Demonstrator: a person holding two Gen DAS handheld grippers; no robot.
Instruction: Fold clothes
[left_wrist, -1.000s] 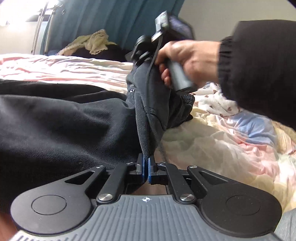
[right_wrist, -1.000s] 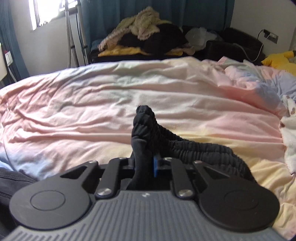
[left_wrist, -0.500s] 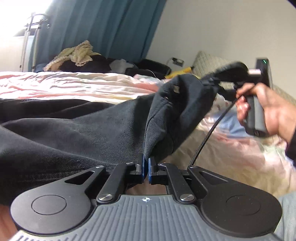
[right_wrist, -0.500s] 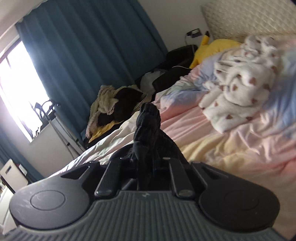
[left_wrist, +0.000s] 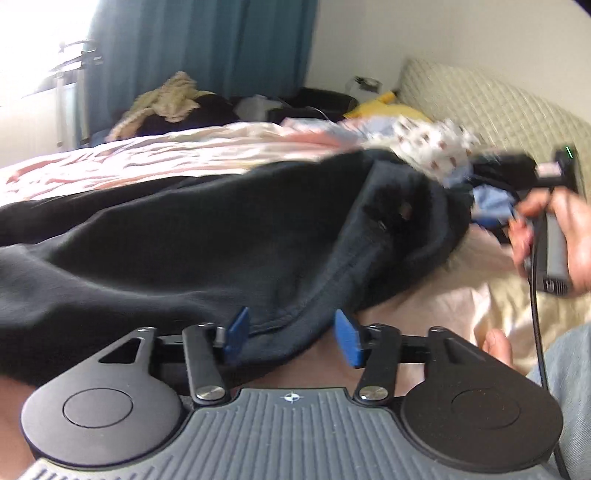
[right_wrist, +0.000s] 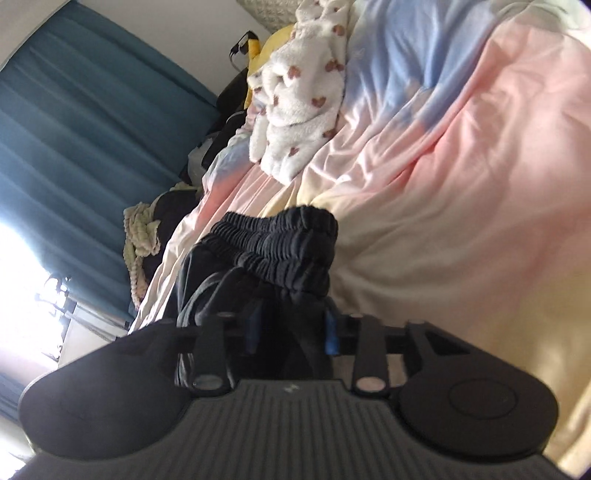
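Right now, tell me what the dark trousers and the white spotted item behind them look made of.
Dark trousers: matte woven cloth, probably cotton twill, going by the dull surface and the gathered, ribbed elastic waistband. White spotted item: fluffy fleece or plush, judging by its soft, lumpy pile with small brown heart shapes; fibre uncertain.

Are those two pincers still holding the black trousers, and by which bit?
Neither grips now. The left gripper has just opened around the black trousers' edge; the right gripper has just opened around their elastic waistband.
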